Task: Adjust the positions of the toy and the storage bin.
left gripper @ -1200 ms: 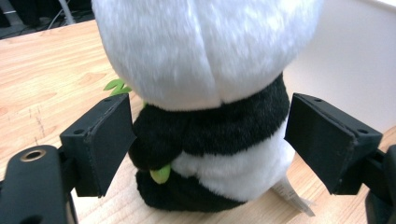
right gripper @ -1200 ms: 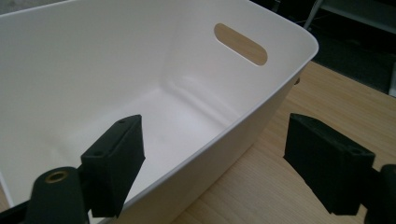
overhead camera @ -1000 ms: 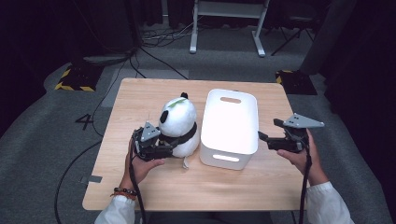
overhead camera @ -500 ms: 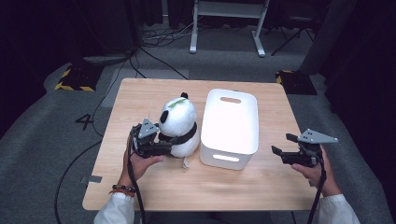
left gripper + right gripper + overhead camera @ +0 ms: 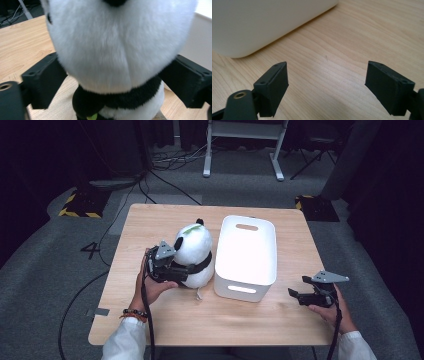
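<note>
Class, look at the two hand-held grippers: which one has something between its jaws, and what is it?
The left gripper: its jaws, which have just been opening, flank the plush panda beside the white bin. The right gripper stands open over bare table.

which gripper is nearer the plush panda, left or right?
Left. The left gripper has its jaws on either side of the plush panda, which sits between them. The right gripper hangs over the table's near right corner, with the white bin between it and the panda.
</note>
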Motion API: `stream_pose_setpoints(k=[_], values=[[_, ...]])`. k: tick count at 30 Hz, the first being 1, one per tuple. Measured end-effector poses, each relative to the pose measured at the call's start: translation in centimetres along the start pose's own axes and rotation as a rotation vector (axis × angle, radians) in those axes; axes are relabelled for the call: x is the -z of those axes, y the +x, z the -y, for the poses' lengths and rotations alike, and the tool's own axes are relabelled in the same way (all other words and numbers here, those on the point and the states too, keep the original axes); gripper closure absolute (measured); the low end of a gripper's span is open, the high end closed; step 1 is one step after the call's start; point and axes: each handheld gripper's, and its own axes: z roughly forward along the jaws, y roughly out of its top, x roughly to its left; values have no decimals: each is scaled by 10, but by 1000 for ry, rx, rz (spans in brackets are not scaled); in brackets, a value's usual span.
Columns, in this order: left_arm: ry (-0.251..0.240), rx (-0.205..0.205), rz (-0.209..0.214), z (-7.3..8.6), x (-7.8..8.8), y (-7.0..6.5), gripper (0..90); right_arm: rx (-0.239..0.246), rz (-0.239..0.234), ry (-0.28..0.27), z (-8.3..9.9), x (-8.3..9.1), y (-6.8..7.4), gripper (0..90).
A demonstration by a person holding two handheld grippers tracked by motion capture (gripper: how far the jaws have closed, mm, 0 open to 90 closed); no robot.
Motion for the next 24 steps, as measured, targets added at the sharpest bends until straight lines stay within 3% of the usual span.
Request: stream_pose_setpoints(k=[6,13,20,24], values=[[-9,36,-1,-2,-12,1,0,-4,1,6,4,-4,-1,185],[-19,9,-8,-9,-21,-6,14,-5,0,10,8,-8,-1,185],[2,-18,-29,-13,-20,-9,268,11,-10,28,12,-15,3,185],[-7,-21,-32,-9,-18,-10,328,20,2,44,13,-17,3,185]])
